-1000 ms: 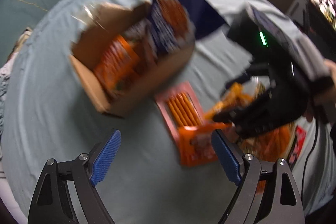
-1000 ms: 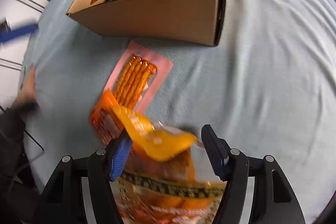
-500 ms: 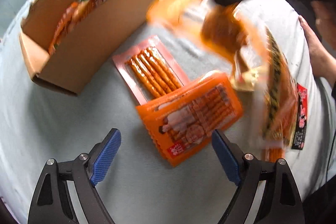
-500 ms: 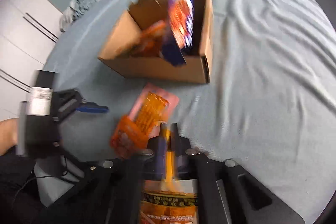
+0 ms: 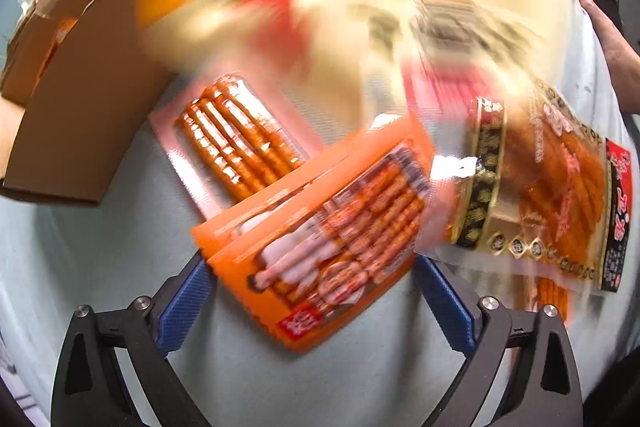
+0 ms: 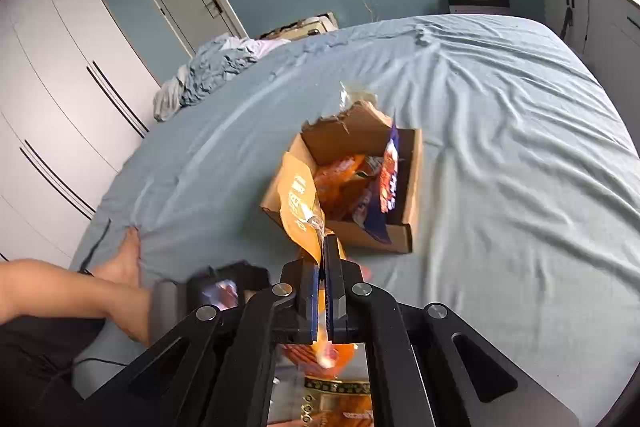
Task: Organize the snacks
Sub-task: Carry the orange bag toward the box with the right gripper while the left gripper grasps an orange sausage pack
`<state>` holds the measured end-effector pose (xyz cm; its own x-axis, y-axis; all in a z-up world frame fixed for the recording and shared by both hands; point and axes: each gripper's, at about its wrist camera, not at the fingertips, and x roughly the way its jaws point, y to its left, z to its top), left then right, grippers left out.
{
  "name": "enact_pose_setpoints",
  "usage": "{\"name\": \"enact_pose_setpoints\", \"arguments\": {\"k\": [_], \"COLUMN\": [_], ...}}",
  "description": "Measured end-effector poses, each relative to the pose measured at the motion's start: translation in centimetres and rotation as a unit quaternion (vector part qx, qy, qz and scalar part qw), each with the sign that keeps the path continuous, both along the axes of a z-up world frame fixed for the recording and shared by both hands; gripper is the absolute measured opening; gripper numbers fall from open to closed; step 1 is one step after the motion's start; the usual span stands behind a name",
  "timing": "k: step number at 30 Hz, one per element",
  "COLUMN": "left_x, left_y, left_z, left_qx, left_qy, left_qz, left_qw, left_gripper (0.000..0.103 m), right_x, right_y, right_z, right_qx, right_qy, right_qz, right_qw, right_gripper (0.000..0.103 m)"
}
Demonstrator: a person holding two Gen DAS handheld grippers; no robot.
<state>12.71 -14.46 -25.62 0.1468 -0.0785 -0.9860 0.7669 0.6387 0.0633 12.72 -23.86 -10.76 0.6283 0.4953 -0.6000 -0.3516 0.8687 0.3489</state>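
Orange snack bag [image 6: 298, 205]: we hold it pinched in our right gripper [image 6: 322, 291], lifted above the bed [image 6: 520, 147] just in front of the cardboard box [image 6: 414, 183]; in the left wrist view it is a large blur across the top.
Right gripper: fingers pressed together on the bag's edge.
Cardboard box: open on the blue bedsheet, with orange packets and a dark blue packet [image 6: 390, 179] standing inside.
Left gripper [image 5: 316, 301]: we see it spread wide, holding nothing, low over the bed.
Orange sausage pack [image 5: 320, 247]: flat on the sheet between the left gripper's blue fingers [image 5: 182, 307].
Pink stick pack [image 5: 236, 143]: partly under the orange pack, beside the box wall [image 5: 92, 99].
Clear pack with gold band [image 5: 536, 203]: lying to the right, touching the orange pack's corner.
Beyond: white wardrobe [image 6: 52, 107], teal wall, our bare leg [image 6: 72, 291].
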Motion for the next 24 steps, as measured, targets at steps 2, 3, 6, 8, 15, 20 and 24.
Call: {"name": "enact_pose_setpoints", "arguments": {"k": [2,3,6,8,15,20,24], "left_x": [-0.1,-0.4,-0.9,-1.4,-4.0,-3.7,-1.5], "left_y": [-0.5,-0.5,-0.4,-0.1,2.3,3.6,5.0], "left_z": [0.5,0.8,1.8,2.2,6.9,9.2,11.7], "left_qx": [-0.004,-0.008,-0.027,-0.031,-0.110,-0.168,-0.203], "left_qy": [-0.001,0.002,0.014,0.020,0.044,0.035,0.010], "left_qz": [0.005,0.008,0.006,0.002,-0.023,-0.013,0.013], "left_qw": [1.0000,0.9999,0.9995,0.9993,0.9927,0.9851,0.9790], "left_gripper": [0.081,0.075,0.049,0.036,0.011,0.011,0.011], "right_x": [-0.1,0.1,0.0,0.6,1.2,1.5,1.1], "right_y": [0.3,0.4,-0.4,-0.6,-1.1,-2.1,-3.1], "right_z": [-0.4,-0.2,-0.2,0.2,1.4,2.5,3.9], "right_qx": [-0.001,-0.002,-0.006,-0.003,0.004,0.017,0.020], "right_qy": [-0.002,-0.004,-0.009,-0.011,-0.025,-0.039,-0.062], "right_qz": [0.005,0.004,0.003,0.004,-0.005,-0.023,-0.053], "right_qw": [1.000,1.000,1.000,1.000,1.000,0.999,0.996], "right_gripper": [0.000,0.000,0.000,0.000,0.000,0.000,0.000]}}
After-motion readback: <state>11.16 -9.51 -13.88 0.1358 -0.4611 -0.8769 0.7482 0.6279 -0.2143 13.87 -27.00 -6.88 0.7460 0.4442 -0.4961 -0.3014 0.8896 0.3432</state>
